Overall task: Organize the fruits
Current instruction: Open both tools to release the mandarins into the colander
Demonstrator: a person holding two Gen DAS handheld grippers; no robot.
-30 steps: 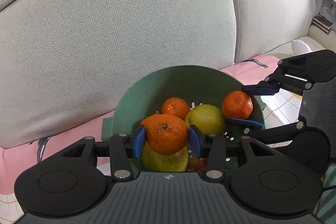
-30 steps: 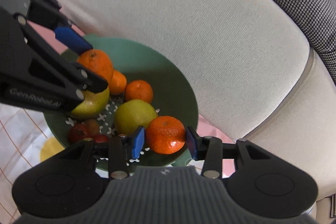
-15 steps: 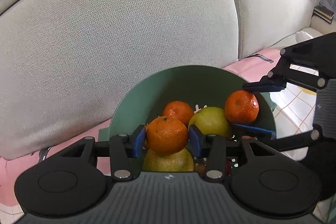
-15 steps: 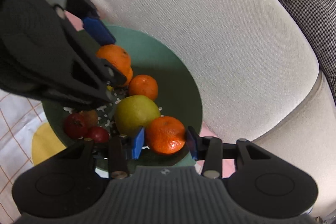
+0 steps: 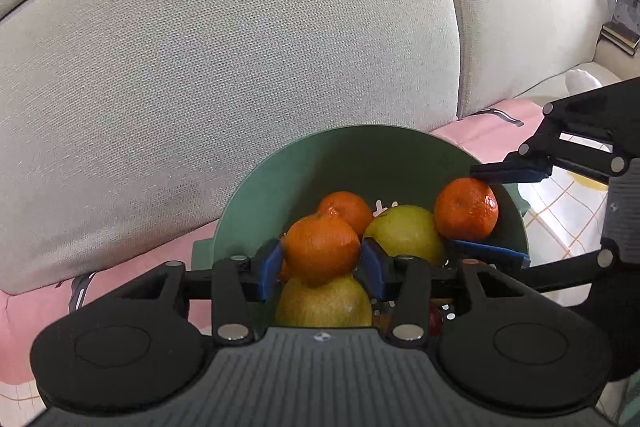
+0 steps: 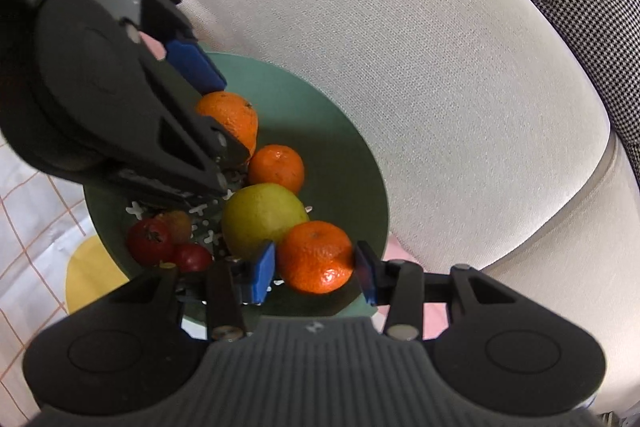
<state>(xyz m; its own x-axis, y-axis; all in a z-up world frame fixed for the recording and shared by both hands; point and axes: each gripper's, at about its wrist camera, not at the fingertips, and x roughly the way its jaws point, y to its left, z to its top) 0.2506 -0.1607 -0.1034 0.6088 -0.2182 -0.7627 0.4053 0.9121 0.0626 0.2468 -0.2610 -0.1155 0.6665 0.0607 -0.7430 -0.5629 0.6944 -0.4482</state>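
A green bowl [image 5: 320, 163] [image 6: 352, 155] stands against the sofa and holds several fruits. My left gripper [image 5: 320, 263] [image 6: 226, 119] has a tangerine [image 5: 322, 247] [image 6: 232, 115] between its blue pads. Its jaws are opening, the pads still touching the peel, and the tangerine rests on a yellow-green fruit [image 5: 324, 303]. My right gripper [image 6: 314, 273] [image 5: 472, 211] is shut on a second tangerine [image 6: 314, 255] [image 5: 466, 209] at the bowl's near rim. A loose tangerine [image 6: 276, 167], a second yellow-green fruit [image 6: 262, 217] and small red fruits [image 6: 150, 241] lie in the bowl.
The grey sofa back [image 5: 240, 67] [image 6: 420, 67] rises right behind the bowl. A pink cloth [image 5: 40, 327] and a white checked cloth with a yellow patch [image 6: 88, 275] lie under it. A houndstooth cushion [image 6: 600, 7] sits at the upper right.
My left gripper has edged deeper over the bowl with its tangerine, and its pads stand a trifle wider. The right gripper has rolled slightly while keeping its tangerine.
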